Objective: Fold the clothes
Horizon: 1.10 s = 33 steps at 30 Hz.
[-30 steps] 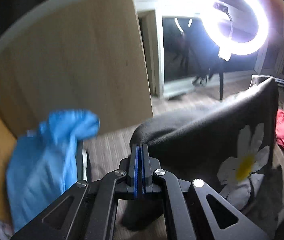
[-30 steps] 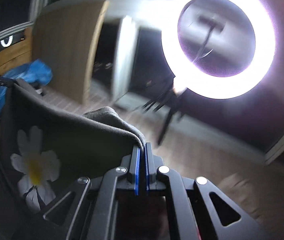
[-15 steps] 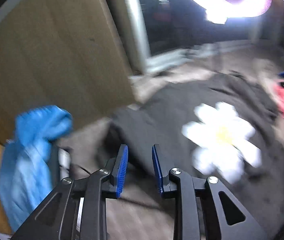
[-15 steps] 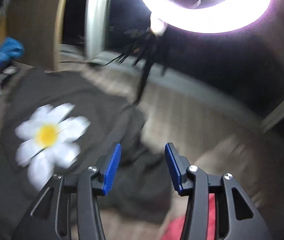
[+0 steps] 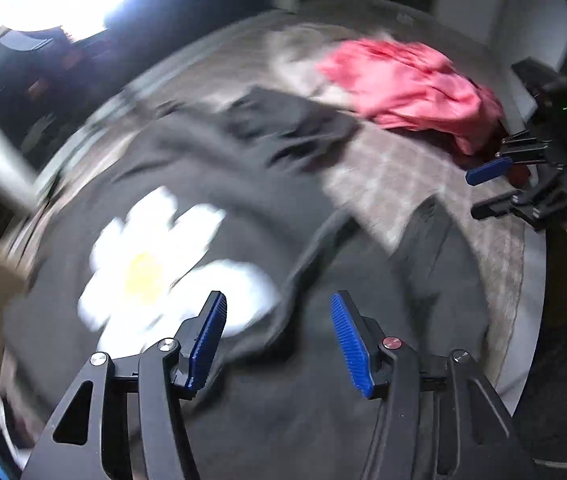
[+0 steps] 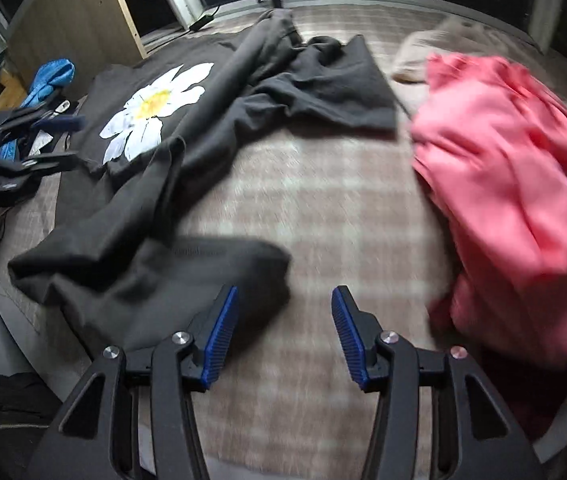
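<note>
Dark sweatshirt point(image 6: 211, 92) lay rumpled on the checked rug point(image 6: 323, 208), long axis near-left to far-right, pink garment point(image 6: 515, 168) beside it, bare rug between; left gripper point(image 5: 279, 336) and right gripper point(image 6: 283, 328) open, empty, left jaws just widened.

Open left claw point(image 5: 278, 338) above dark sweatshirt point(image 5: 211, 184)

We record the sweatshirt point(image 6: 211, 128) as charcoal grey, printed with a white daisy point(image 6: 151, 108) with a yellow centre. The crumpled garment point(image 6: 515, 184) beside it is coral pink. The blanket point(image 6: 323, 208) under both shows a beige-and-white check. The bundle point(image 6: 49, 78) at far left is bright blue. Both the left gripper point(image 5: 279, 336) and the right gripper point(image 6: 283, 332) are black with ribbed blue pads.
</note>
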Each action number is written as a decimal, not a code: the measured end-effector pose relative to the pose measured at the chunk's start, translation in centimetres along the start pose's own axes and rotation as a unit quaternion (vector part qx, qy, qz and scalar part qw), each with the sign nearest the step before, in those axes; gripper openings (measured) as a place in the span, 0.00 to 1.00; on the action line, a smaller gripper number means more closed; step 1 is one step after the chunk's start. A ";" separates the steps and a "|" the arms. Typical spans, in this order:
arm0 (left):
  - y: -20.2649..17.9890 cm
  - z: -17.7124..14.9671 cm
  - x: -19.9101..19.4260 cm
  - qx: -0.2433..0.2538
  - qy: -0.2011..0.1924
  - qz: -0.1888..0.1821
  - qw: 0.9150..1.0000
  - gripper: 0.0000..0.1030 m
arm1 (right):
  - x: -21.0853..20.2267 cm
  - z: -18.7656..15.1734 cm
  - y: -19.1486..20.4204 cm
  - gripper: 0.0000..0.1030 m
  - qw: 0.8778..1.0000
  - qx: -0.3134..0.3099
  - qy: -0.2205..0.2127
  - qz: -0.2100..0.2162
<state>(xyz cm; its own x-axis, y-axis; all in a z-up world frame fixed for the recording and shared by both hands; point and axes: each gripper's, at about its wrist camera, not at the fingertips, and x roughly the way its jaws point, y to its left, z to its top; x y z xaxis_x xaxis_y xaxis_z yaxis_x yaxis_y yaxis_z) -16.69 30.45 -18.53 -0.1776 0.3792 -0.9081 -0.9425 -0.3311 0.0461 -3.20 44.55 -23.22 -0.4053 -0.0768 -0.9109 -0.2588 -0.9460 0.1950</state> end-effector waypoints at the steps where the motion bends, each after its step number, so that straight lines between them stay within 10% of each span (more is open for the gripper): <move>1: -0.7 0.8 1.0 0.016 0.008 -0.006 1.000 0.52 | -0.6 -0.7 -0.4 0.47 1.000 0.007 -0.005 0.000; 8: -3.5 3.4 6.1 0.093 0.068 0.024 0.993 0.55 | -3.0 -4.5 -3.1 0.47 0.999 0.038 -0.020 -0.006; 10: -3.5 3.3 6.4 0.087 0.079 0.011 0.993 0.35 | -3.0 -4.9 -3.7 0.47 0.999 0.038 -0.017 -0.002; 11: -3.2 3.1 6.2 0.076 0.085 0.009 0.993 0.18 | -2.9 -5.1 -3.9 0.47 0.999 0.038 -0.016 -0.001; 21: 3.7 -2.2 -4.4 -0.121 0.008 0.021 0.992 0.06 | 1.3 0.3 -1.9 0.48 0.997 -0.046 -0.009 0.063; 33: 6.7 -15.1 -14.1 -0.283 -0.032 0.119 0.951 0.06 | 4.8 2.5 1.1 0.58 0.989 -0.107 0.015 0.096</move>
<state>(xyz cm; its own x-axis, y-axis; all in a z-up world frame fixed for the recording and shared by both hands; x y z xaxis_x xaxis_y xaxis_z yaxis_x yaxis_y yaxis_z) -16.25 9.79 -11.67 -0.4000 0.2812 -0.8723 -0.5727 -0.8197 -0.0016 -7.64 43.94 -26.44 -0.4010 -0.2676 -0.8761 0.0136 -0.9580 0.2863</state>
